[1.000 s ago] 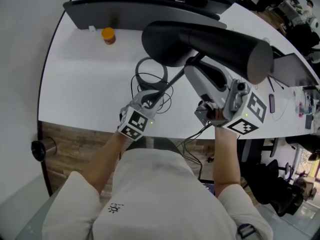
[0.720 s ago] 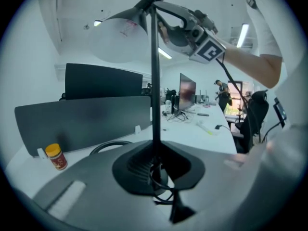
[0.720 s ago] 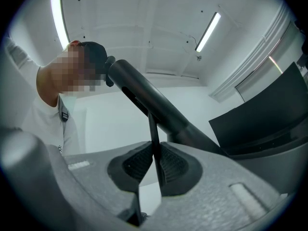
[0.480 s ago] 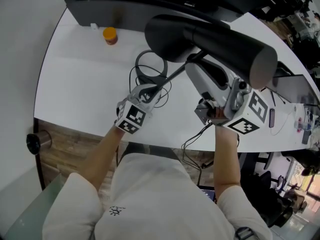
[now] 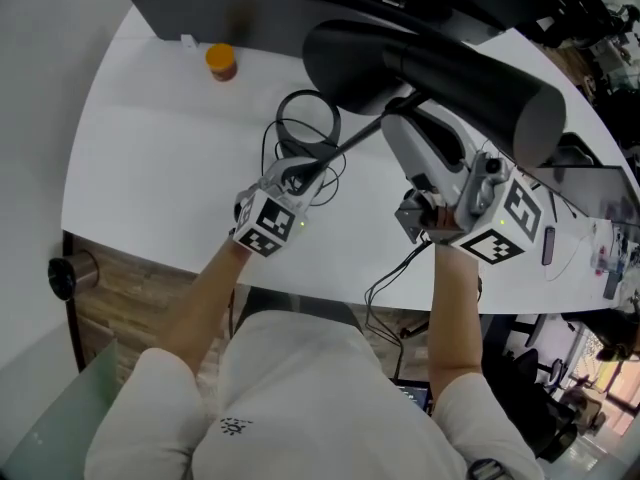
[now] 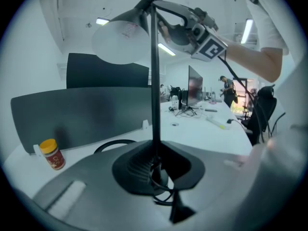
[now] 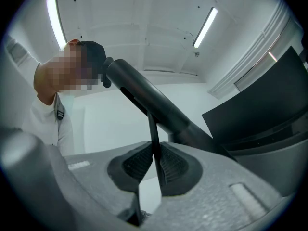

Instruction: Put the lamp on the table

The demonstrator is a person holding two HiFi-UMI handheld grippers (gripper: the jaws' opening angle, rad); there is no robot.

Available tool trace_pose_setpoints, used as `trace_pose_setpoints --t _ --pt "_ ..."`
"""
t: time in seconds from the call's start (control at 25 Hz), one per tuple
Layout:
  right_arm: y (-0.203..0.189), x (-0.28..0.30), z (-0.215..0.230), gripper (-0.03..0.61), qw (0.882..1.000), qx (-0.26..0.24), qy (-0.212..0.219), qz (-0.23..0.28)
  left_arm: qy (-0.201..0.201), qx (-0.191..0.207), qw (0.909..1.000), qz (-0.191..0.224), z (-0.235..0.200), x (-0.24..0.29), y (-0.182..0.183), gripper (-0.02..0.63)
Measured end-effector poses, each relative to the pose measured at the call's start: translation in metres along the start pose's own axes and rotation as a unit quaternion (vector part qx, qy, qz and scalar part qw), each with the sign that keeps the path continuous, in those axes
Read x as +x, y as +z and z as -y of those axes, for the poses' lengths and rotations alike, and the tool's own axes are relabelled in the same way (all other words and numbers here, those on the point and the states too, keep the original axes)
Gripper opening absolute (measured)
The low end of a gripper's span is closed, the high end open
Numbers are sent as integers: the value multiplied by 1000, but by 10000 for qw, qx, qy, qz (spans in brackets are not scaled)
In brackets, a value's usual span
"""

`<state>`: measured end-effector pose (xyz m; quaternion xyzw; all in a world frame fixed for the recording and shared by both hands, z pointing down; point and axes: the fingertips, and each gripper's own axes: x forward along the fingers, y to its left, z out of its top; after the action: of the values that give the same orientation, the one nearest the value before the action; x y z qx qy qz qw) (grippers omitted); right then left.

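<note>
- Left gripper (image 5: 300,176) (image 6: 155,168) clenches the thin stem (image 5: 352,152) (image 6: 154,81) of a black desk lamp (image 5: 440,68) low down, over the white tabletop (image 5: 160,158) near its front edge.
- Right gripper (image 5: 406,133) (image 7: 155,166) grasps the same stem (image 7: 154,138) higher up, just beneath the long dark shade (image 7: 144,97).
- An orange-lidded jar (image 5: 221,62) (image 6: 52,154) stands by the tabletop's far edge, well apart.

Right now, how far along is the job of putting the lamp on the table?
Done: the lamp is above the table, upright. In hand: the left gripper is shut on the stem low down, and the right gripper is shut on it higher up. Left: to set it down and let go. I cannot tell whether its foot touches the table yet.
</note>
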<state>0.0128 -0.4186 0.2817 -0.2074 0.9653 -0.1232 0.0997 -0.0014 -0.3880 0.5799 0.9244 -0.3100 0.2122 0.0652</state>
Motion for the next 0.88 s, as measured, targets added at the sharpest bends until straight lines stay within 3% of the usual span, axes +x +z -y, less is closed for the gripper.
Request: trace_pose_setpoints --t 0.48,0.88 --pt "-28 1 44 46 9992 15 -397 68 -168 85 9998 -92 -23 37 -22 38" --pt "-30 0 50 46 9987 -95 -487 95 -138 148 9998 -24 -30 45 -22 38"
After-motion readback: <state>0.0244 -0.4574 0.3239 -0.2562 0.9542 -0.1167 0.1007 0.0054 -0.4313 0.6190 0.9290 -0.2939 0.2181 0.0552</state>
